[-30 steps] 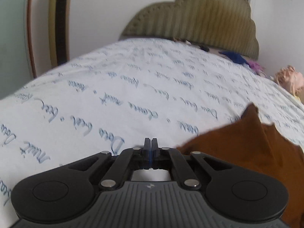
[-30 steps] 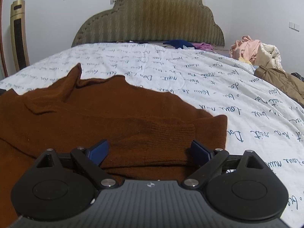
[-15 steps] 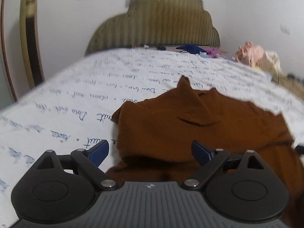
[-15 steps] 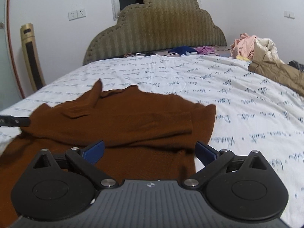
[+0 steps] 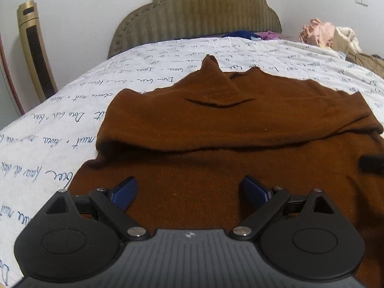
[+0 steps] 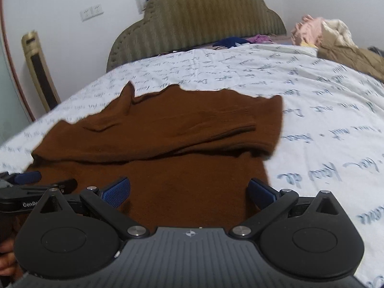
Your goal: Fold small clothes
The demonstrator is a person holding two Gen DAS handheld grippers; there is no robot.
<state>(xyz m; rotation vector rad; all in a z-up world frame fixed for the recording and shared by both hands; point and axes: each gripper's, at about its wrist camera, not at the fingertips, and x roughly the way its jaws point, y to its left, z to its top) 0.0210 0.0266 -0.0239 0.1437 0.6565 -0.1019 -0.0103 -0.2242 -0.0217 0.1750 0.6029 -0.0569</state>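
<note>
A brown knit sweater (image 5: 228,124) lies on the bed, its sleeves folded across the body. It also shows in the right wrist view (image 6: 168,129). My left gripper (image 5: 189,193) is open and empty, low over the sweater's near left part. My right gripper (image 6: 189,192) is open and empty over the sweater's near right part. The left gripper's blue fingers (image 6: 26,177) show at the left edge of the right wrist view. A dark tip of the right gripper (image 5: 370,164) shows at the right edge of the left wrist view.
The bed has a white sheet with blue script (image 5: 72,120) and an olive padded headboard (image 5: 196,12). A pile of pink, cream and tan clothes (image 6: 336,38) lies at the far right. Blue and purple garments (image 6: 240,40) lie by the headboard. A gold tower fan (image 5: 36,48) stands left.
My left gripper opened and swung right from the bare sheet to over the sweater. My right gripper rose and drew back, still open. The sweater lies as before.
</note>
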